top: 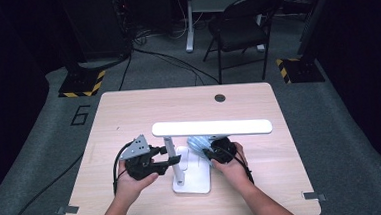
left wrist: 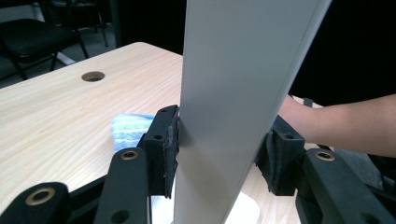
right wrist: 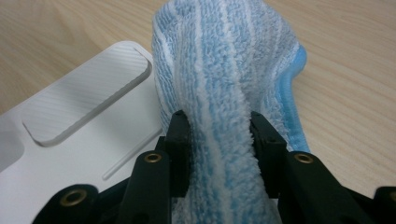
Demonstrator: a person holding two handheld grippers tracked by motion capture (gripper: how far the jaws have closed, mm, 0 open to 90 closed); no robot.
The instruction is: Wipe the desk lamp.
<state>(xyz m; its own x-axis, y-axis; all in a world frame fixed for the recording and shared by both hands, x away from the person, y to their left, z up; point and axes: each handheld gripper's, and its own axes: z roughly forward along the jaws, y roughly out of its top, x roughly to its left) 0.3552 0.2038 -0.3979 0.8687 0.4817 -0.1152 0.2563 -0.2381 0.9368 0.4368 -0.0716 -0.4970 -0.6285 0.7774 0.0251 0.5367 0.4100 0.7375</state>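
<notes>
Right gripper (right wrist: 219,135) jaws pinch the cloth (right wrist: 224,70); left gripper (left wrist: 219,149) jaws spread around the half-hidden lamp post (left wrist: 233,93).

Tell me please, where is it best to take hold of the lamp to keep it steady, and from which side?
Grip the lamp's upright post, low near the base, coming level from the left. The post is slim and flat-sided, so it fits between two pads; the left gripper already has it between its jaws. The cloth occupies the right side.
</notes>
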